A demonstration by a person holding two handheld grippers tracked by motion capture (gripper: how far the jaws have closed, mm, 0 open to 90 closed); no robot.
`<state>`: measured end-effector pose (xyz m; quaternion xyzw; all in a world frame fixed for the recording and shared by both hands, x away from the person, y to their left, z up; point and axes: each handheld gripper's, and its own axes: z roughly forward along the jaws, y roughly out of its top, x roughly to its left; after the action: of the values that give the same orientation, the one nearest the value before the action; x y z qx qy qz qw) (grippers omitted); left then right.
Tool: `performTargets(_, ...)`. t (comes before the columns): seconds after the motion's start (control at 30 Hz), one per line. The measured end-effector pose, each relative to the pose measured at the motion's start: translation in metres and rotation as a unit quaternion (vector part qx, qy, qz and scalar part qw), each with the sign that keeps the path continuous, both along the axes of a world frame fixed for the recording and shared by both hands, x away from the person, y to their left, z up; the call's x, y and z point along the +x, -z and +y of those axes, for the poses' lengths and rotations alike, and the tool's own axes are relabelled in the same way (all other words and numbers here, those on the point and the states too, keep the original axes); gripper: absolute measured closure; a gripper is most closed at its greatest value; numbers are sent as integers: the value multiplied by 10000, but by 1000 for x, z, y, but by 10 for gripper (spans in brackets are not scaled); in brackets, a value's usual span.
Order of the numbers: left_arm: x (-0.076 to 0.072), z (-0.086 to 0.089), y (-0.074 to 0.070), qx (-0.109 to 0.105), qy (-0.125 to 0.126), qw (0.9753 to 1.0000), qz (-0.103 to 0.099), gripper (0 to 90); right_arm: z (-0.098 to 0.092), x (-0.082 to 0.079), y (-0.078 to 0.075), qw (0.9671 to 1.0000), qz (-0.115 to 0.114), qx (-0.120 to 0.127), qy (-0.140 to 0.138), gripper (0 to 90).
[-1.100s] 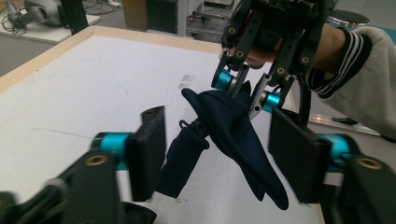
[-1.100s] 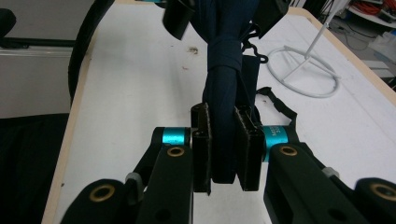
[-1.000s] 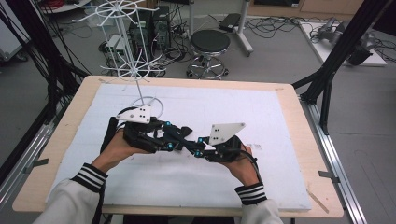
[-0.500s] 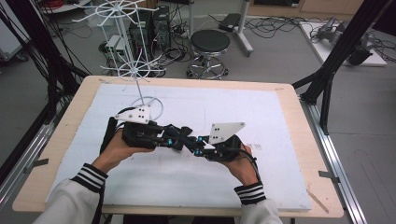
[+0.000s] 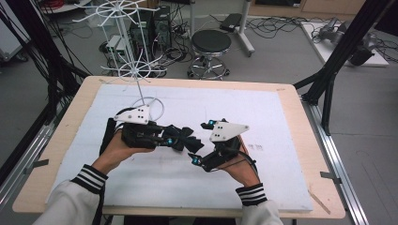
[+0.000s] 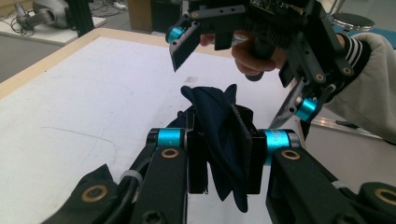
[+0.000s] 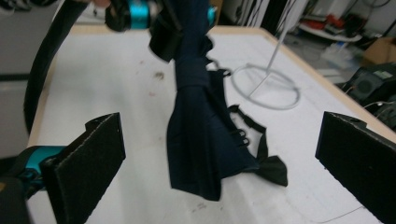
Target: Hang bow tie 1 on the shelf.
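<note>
Left gripper (image 6: 219, 161) is pinching the dark bow tie (image 7: 198, 135) up off the table (image 5: 281, 122), right gripper (image 7: 224, 163) wide open around its hanging end. I'd close squarely on the wing, not the thin strap (image 7: 247, 128)

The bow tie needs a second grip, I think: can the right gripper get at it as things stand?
Probably yes. The right gripper has its jaws wide open, with the bow tie hanging free between them from the left gripper; nothing lies between.
</note>
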<state>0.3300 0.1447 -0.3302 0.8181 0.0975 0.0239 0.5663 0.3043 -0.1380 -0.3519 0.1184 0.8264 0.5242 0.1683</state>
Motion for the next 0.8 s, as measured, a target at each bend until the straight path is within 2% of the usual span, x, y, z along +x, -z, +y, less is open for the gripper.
performTargets(0.4, -1, 11, -2, -116, -211, 9997, -10, 764, -19, -2, 3, 9989, 49, 288, 379, 7)
performTargets(0.8, -2, 39, -17, -227, -597, 9979, -137, 762, -61, -13, 18, 9942, 48, 579, 908, 7)
